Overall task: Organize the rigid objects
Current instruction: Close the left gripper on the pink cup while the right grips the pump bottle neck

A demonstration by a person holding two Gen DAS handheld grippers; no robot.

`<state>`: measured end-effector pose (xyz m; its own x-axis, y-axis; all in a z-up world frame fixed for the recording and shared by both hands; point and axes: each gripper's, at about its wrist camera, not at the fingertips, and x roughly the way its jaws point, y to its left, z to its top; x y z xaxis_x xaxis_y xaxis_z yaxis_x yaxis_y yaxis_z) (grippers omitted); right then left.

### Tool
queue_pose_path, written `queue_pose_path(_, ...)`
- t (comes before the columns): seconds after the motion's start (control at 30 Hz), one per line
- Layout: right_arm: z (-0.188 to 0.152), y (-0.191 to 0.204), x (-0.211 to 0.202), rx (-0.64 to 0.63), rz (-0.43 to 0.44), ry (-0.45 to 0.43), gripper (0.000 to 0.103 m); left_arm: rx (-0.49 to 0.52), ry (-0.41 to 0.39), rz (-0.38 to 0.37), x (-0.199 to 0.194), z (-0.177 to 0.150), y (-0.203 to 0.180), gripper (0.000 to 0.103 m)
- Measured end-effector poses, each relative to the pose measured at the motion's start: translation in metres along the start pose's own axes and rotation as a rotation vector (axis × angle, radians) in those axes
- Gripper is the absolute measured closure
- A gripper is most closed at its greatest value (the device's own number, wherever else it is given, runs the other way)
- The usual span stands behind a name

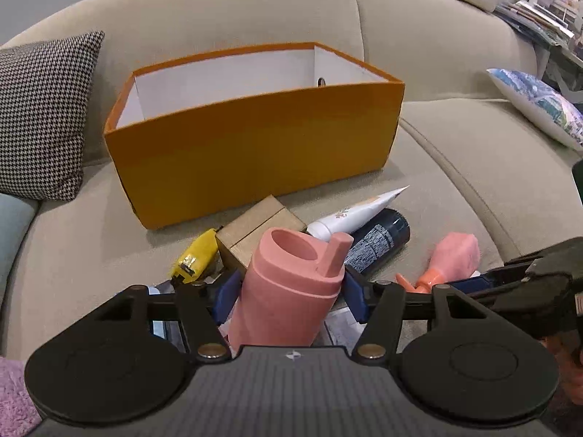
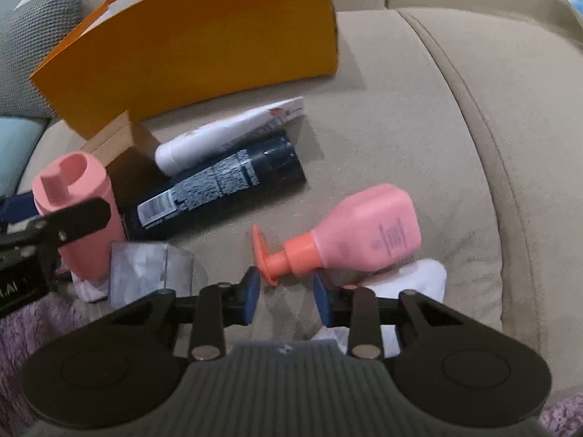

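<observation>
Houndstooth cushion [image 1: 43, 116]: black-and-white woven pillow at the sofa's left end, clear of my work.
Orange box [image 1: 255, 153]: open-topped cardboard box with white inside, on the beige sofa seat [image 1: 455, 167] against the backrest; what I can see of its inside is bare, so I judge little or nothing is sorted yet.
Yellow item [image 1: 195, 256]: small yellow plastic piece on the seat, just beside a tan cardboard carton [image 1: 255, 229].
Left gripper [image 1: 289, 293]: I have its blue pads pressed on both sides of the tall pink plastic bottle [image 1: 288, 291] with a spout lid, held upright near the seat's front edge.
White tube [image 2: 226, 134]: white squeeze tube resting along the dark blue spray can [image 2: 218, 193]; both lie in front of the box.
Right gripper [image 2: 286, 293]: its jaws stand apart with nothing between them, the orange pump nozzle just ahead of them.
Pink pump bottle [image 2: 364, 229]: squat pink plastic bottle with orange pump, lying on its side, partly on white cloth [image 2: 419, 280].
Risk, left: the bottle is smooth and gripped low; tilting it over the box wall could let it slip or knock the rim.
Risk, right: closing on the thin pump neck could spin the bottle or drag the cloth along.
</observation>
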<state>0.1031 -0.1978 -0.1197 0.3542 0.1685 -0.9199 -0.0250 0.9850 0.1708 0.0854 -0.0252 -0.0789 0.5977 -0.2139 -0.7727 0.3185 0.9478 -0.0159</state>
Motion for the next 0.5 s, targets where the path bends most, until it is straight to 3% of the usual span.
queue_pose_path(0.17,-0.013,0.028,-0.008,-0.238,-0.057,-0.037,0.068,-0.032,-0.006,-0.018,-0.009,-0.002,0.002,0.035)
queue_pose_path(0.5,-0.056,0.078,0.008,-0.763,-0.308,-0.088,0.067,-0.07,-0.014,-0.024,-0.02,-0.012,0.01,0.035)
